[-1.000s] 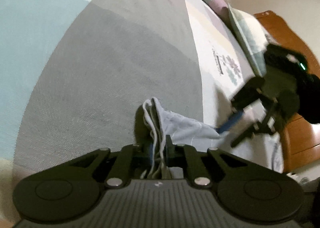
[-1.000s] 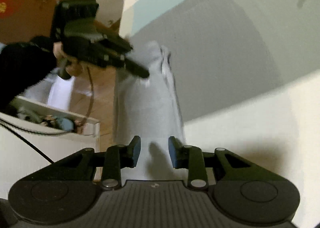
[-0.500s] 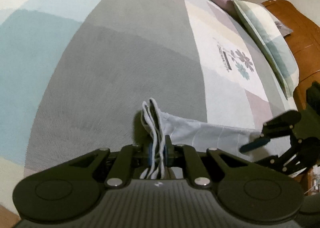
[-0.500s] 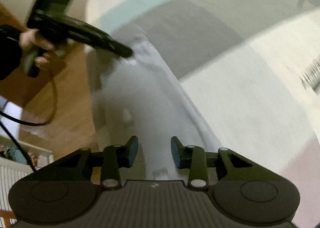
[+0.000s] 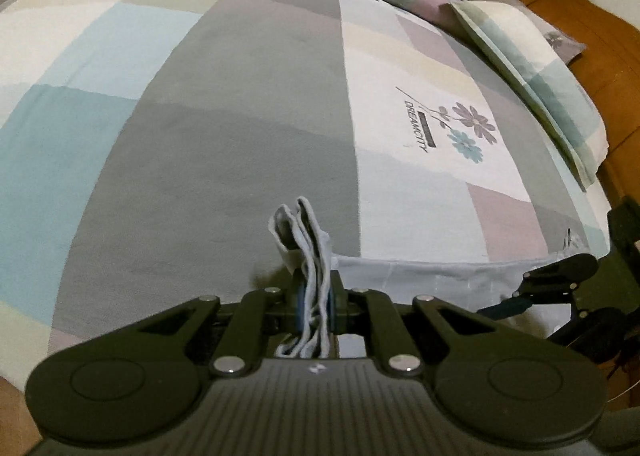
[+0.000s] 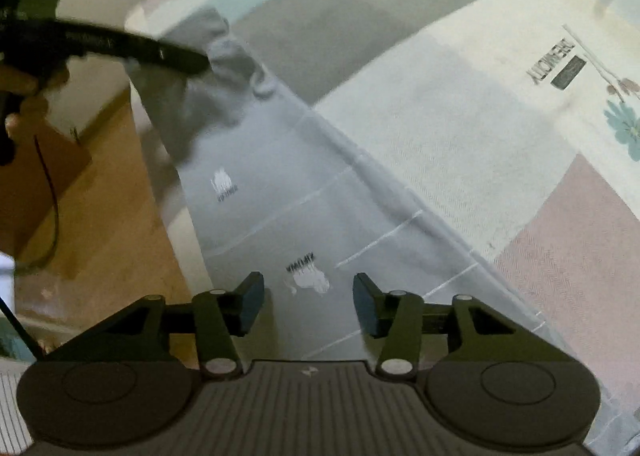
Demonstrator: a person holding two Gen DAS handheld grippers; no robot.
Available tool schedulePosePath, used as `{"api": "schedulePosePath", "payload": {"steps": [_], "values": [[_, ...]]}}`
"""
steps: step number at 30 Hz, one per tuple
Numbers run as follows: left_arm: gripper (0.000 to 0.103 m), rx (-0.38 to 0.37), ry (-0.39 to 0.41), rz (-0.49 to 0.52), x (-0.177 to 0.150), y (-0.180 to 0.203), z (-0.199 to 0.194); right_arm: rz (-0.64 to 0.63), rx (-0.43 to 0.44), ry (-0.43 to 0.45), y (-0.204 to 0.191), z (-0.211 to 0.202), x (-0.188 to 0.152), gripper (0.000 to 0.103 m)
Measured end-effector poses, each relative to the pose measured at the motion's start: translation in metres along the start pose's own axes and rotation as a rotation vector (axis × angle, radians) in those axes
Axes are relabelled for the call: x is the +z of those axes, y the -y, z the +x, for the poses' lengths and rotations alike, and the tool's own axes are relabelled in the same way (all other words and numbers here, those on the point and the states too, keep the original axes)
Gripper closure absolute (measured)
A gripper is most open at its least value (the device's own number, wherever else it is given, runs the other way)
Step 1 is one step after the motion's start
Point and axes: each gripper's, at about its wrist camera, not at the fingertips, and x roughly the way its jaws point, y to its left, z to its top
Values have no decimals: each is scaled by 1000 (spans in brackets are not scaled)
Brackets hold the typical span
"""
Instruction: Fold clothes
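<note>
left hand-held gripper [image 5: 315, 306] pinches a bunched edge of the pale garment [image 6: 280, 192] at six o'clock; right hand-held gripper [image 6: 308, 302], jaws just opening, gapes over the garment on the bed [image 5: 240, 116].

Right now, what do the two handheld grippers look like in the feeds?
Both are matte black. The left gripper and right gripper each have a ribbed base, two round discs, angular linkage arms with silver rivets and blue finger pads. A thin dark cable hangs below the left gripper's handle. No sleeve shows clearly.
</note>
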Motion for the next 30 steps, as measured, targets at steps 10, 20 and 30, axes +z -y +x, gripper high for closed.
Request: {"api": "schedulePosePath", "payload": {"steps": [10, 20, 30], "values": [[94, 29, 24, -32, 1, 62, -14, 76, 45, 40, 16, -45, -24, 47], [94, 18, -4, -40, -13, 118, 5, 190, -5, 89, 50, -85, -50, 46], [94, 76, -59, 34, -23, 169, 33, 271, -51, 93, 74, -107, -82, 46]]}}
